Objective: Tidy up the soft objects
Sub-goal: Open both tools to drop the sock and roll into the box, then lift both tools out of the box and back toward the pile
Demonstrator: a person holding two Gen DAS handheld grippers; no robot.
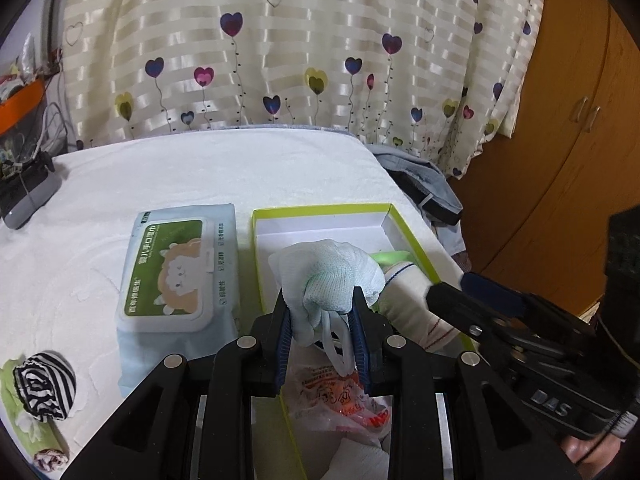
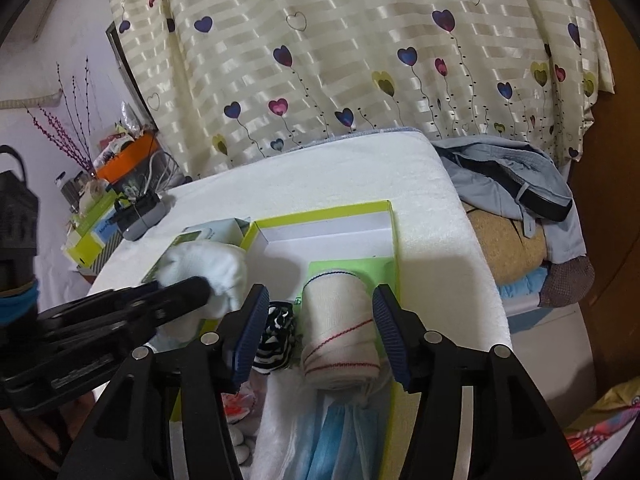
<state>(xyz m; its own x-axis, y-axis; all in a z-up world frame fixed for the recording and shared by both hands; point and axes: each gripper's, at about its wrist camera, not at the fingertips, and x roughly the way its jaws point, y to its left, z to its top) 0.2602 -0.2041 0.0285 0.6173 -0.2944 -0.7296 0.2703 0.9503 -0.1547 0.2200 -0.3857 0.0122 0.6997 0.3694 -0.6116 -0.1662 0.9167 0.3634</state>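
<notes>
My left gripper (image 1: 320,300) is shut on a pale mint-and-white rolled sock (image 1: 328,268) and holds it above the lime-rimmed white box (image 1: 320,210). That sock (image 2: 212,272) and the left gripper (image 2: 200,288) also appear at the left of the right wrist view. My right gripper (image 2: 323,324) stands open around a cream rolled cloth with red lines (image 2: 340,332), which lies in the box (image 2: 320,212). There is a gap at the left pad. A black-and-white striped sock roll (image 2: 276,336) lies beside the cream roll. The right gripper (image 1: 460,290) reaches in from the right in the left wrist view.
A wet-wipes pack (image 1: 180,276) lies left of the box on the white towel. A second striped roll (image 1: 44,386) sits at the near left. Blue face masks (image 2: 340,432) and an orange wrapper (image 1: 340,396) fill the box's near end. Clothes (image 2: 512,184) are piled on the right.
</notes>
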